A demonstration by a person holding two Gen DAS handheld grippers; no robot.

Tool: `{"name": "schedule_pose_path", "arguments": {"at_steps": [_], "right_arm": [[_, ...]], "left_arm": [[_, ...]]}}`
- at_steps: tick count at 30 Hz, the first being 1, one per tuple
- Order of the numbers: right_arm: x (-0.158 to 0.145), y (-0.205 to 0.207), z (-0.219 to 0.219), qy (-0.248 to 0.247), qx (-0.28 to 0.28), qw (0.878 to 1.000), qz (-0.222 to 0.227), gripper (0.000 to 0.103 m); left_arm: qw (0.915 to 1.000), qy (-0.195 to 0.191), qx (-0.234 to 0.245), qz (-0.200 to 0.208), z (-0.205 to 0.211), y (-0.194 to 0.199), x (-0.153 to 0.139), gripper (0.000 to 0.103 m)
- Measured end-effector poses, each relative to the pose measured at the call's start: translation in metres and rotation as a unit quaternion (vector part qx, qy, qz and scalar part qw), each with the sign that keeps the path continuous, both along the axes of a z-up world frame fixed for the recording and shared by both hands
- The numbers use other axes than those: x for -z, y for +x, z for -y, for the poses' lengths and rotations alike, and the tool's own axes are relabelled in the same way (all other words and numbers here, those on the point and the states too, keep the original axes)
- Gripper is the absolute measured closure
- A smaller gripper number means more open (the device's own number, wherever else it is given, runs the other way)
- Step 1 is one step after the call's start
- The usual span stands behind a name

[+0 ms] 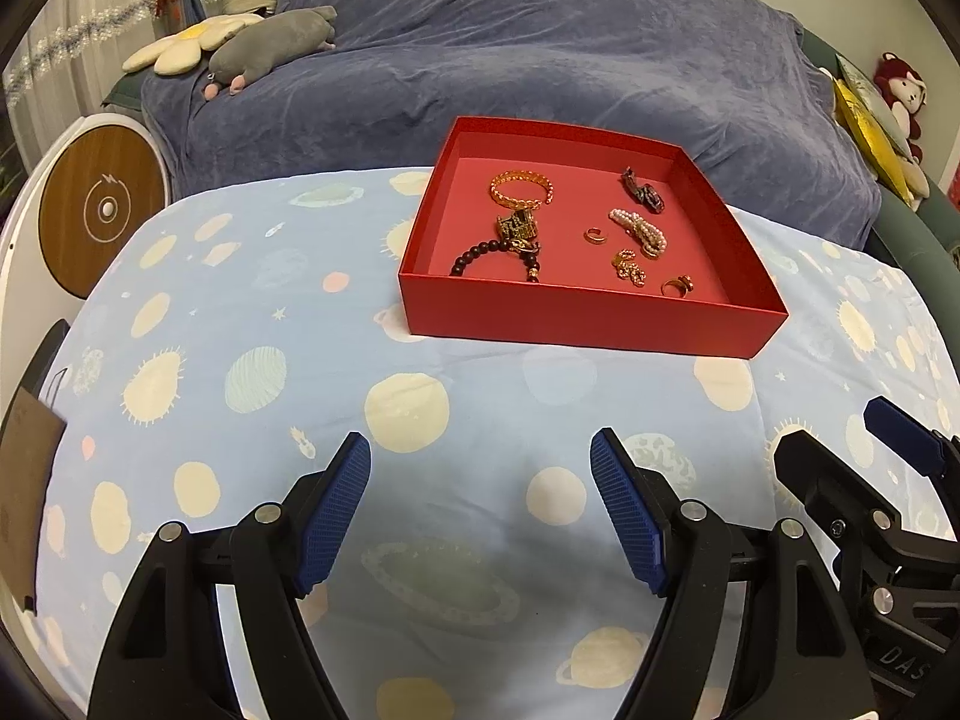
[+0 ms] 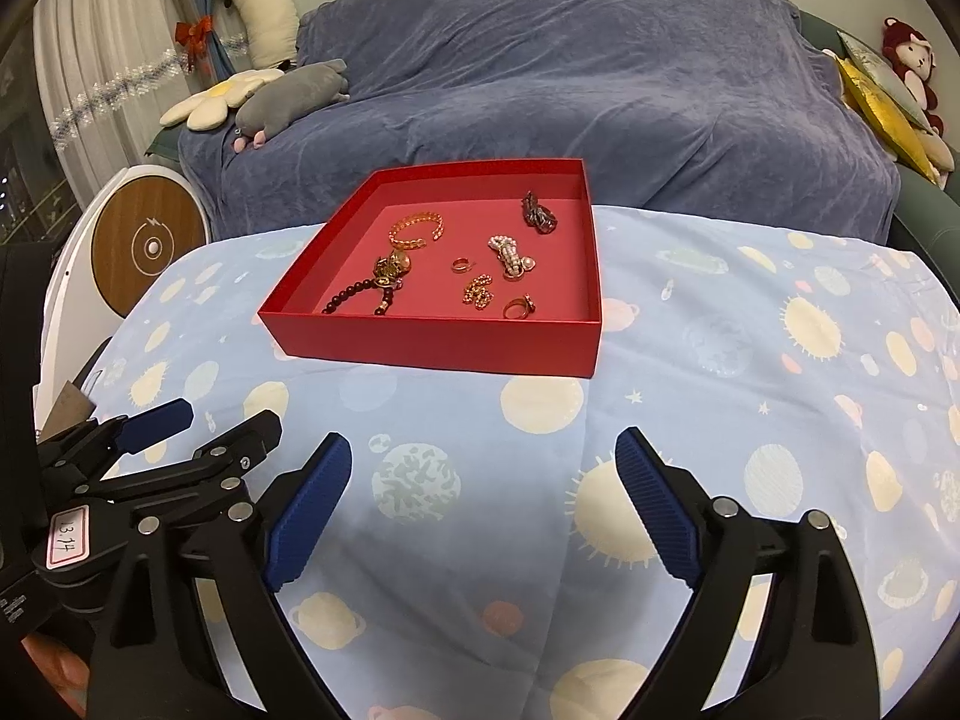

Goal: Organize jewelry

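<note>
A shallow red box [image 1: 576, 324] [image 2: 432, 345] sits on the planet-print cloth ahead of both grippers. Inside lie a gold bangle [image 1: 521, 189] [image 2: 417, 228], a dark bead bracelet [image 1: 492, 255] [image 2: 354, 297] with a gold charm, a pearl piece [image 1: 639, 231] [image 2: 510, 255], a dark clip [image 1: 643, 189] [image 2: 538, 213], a gold chain piece [image 1: 629, 269] [image 2: 478, 292] and two gold rings [image 1: 677, 286] [image 2: 517, 307]. My left gripper [image 1: 480, 459] hovers open over the cloth, nothing between its blue pads. My right gripper [image 2: 483, 456] also stands open and empty, short of the box.
The table is covered by a light blue cloth [image 1: 300, 360] with planets. Behind it is a sofa under a purple-grey throw [image 1: 540, 48] with plush toys [image 1: 270, 45]. A round white and wood device [image 1: 99, 210] stands at the left. The right gripper's body [image 1: 870, 510] shows beside the left one.
</note>
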State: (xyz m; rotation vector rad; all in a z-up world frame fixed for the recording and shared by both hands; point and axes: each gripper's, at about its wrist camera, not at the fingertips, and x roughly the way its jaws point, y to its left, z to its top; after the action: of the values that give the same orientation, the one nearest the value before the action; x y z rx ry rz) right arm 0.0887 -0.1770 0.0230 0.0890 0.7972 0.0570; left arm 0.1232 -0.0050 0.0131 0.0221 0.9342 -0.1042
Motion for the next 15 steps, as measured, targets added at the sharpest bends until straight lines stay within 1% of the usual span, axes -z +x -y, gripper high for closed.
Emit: {"name": "schedule_pose_path", "arguments": {"at_steps": [6, 15], "right_arm": [[0.0033, 0.0009, -0.0045, 0.001, -0.008, 1.0, -0.008, 0.014], [0.0044, -0.0024, -0.0097, -0.008, -0.012, 1.0, -0.005, 0.014]], "left_arm": [[1.0, 0.001, -0.005, -0.007, -0.0049, 0.0007, 0.0048, 0.03], [0.9999, 0.014, -0.004, 0.0, -0.0068, -0.0059, 0.0039, 0.03]]}}
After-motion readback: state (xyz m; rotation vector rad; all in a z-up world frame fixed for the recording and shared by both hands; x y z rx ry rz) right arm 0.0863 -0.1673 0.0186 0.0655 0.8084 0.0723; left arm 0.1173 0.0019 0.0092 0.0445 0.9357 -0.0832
